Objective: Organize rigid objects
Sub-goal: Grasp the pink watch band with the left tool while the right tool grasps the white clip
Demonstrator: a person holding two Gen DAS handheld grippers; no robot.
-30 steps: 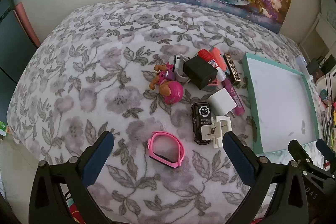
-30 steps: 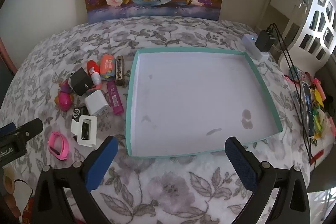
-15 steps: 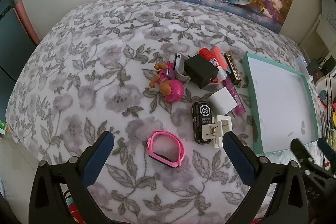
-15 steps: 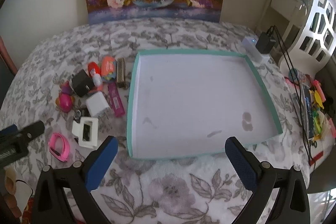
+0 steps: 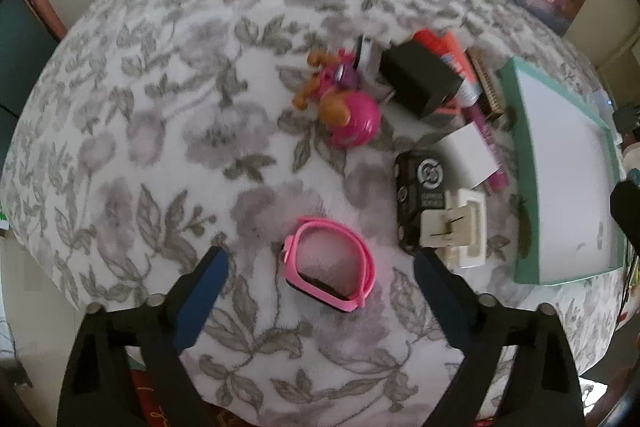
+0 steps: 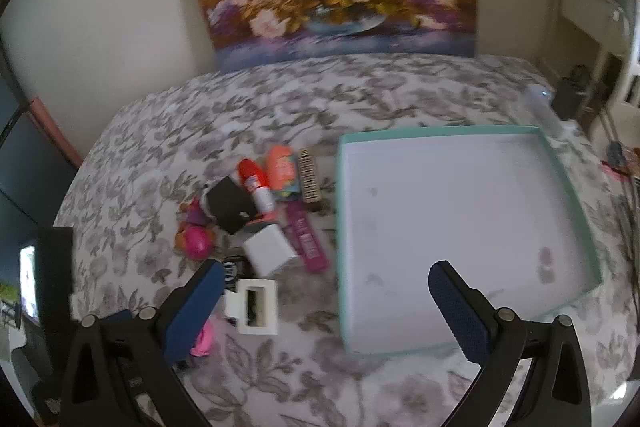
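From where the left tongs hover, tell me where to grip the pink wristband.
Come straight down on the pink wristband with the open left tongs, closing across the near, thicker dark-faced section. It lies flat as an open loop, so one finger likely fits inside and one outside.

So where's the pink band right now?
In the left wrist view the pink band lies on the floral cover between the open left claw's fingers, left of the black fob and white clip, below the pink toy.
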